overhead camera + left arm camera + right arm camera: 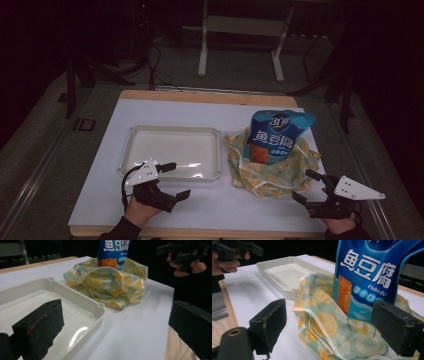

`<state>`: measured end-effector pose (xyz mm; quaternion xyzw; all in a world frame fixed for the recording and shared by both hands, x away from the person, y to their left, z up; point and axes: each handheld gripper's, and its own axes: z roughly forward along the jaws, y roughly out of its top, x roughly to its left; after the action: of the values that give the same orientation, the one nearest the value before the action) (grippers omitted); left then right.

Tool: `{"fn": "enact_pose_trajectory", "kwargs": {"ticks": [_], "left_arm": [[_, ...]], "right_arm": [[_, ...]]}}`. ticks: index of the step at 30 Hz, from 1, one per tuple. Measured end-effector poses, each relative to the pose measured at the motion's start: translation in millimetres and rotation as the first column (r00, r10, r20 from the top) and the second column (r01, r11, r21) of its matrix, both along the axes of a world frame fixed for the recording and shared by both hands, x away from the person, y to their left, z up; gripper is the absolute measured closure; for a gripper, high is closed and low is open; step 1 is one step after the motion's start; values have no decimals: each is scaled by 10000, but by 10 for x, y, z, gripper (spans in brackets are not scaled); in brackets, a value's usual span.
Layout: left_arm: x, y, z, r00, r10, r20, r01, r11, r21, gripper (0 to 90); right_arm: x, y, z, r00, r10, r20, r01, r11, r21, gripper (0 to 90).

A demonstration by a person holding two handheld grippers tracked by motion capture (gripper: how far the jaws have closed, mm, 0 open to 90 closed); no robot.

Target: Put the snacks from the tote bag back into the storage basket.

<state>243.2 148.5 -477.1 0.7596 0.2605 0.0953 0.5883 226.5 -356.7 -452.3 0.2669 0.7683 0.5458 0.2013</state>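
Both tongs are released: my right gripper [311,186] should close on the lemon-print bag [329,330] rim, clear of the fish tofu packet [372,272], while my left gripper [174,180] waits by the tray [131,145].

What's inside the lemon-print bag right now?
The blue fish tofu packet stands upright in the lemon-print bag, its top sticking well out. Its lower end is covered by the bag's folds, so anything else inside cannot be seen.

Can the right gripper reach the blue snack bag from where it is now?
Probably yes. The right gripper is open, and the blue snack bag stands upright in the yellow patterned bag just ahead, with nothing between.
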Motion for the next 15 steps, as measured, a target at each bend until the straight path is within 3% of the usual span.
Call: {"fn": "enact_pose_trajectory", "kwargs": {"ticks": [6,9,10,15], "left_arm": [[115,-213,35,9991,-428,2,428,9988,238,4],[127,-235,37,9988,-482,21,481,9986,223,4],[193,-337,60,9973,-730,8,730,9972,169,4],[277,-453,106,9961,-874,85,872,9960,175,4]], "right_arm": [[36,-9,42,10000,-10,34,10,10000,67,139],[51,-9,59,10000,-22,28,22,10000,61,139],[74,-6,82,10000,-14,83,14,10000,35,144],[108,-6,131,9998,-19,183,18,10000,72,151]]}}
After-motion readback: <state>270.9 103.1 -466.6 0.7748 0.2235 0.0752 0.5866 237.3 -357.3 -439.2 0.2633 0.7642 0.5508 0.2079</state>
